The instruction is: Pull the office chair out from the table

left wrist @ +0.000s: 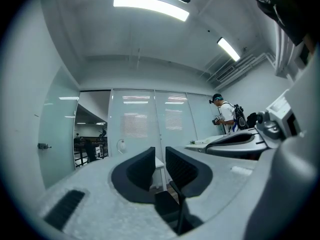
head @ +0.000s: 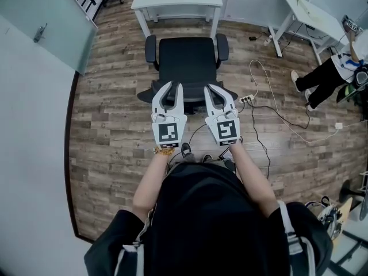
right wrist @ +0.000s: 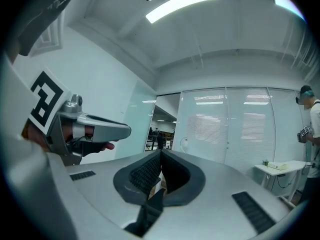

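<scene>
The black office chair [head: 187, 59] stands on the wood floor a little way out from the white table [head: 177, 2], its backrest turned toward me. Both grippers hover side by side at the backrest's top edge. My left gripper [head: 171, 86] has a narrow gap between its pads [left wrist: 142, 169] and nothing sits in it. My right gripper [head: 215, 88] is shut, with its pads [right wrist: 150, 171] meeting at the tips on nothing. A dark part of the chair [left wrist: 169, 208] shows just below the left jaws. Whether either gripper touches the backrest is hidden.
A power strip with trailing cables [head: 247, 98] lies on the floor right of the chair. A second white table [head: 310, 16] and a person [head: 333, 73] are at the far right. A glass door [head: 40, 27] closes the left side.
</scene>
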The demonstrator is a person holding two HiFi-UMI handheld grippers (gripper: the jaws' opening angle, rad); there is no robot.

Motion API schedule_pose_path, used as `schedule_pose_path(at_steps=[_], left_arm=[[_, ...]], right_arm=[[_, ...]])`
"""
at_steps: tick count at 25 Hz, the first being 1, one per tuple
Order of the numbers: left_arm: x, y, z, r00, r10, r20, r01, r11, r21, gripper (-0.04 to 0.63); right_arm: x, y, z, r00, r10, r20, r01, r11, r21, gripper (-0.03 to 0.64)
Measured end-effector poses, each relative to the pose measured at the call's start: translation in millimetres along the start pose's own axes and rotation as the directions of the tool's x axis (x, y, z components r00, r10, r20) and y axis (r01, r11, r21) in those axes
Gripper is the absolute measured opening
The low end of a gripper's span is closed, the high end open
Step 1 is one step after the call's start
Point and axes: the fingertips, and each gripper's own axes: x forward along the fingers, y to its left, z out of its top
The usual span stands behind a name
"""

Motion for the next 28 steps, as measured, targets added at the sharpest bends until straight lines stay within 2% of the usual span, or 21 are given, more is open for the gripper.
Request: schedule_pose_path(at_steps=[11, 21, 28], left_arm=[[-6.2, 14.3, -14.4, 0.999, 0.015, -0.037, -0.013, 0.999, 0.042, 0.074], [-5.7, 27.0, -27.1, 0.998, 0.023, -0.065, -0.017, 0.996, 0.088, 0.066], [-1.0, 28.7, -39.3, 0.996, 0.012, -0.086, -0.003, 0.994, 0.111, 0.066]], right_arm=[[8.6, 10.0, -9.8, 0.999, 0.026, -0.025, -0.027, 0.999, -0.043, 0.006], [6.2, -3.1, -22.2, 0.999, 0.011, -0.046, -0.015, 0.998, -0.067, 0.006], [10.2, -17.8, -35.2, 0.998, -0.024, -0.063, 0.020, 0.999, -0.050, 0.006]])
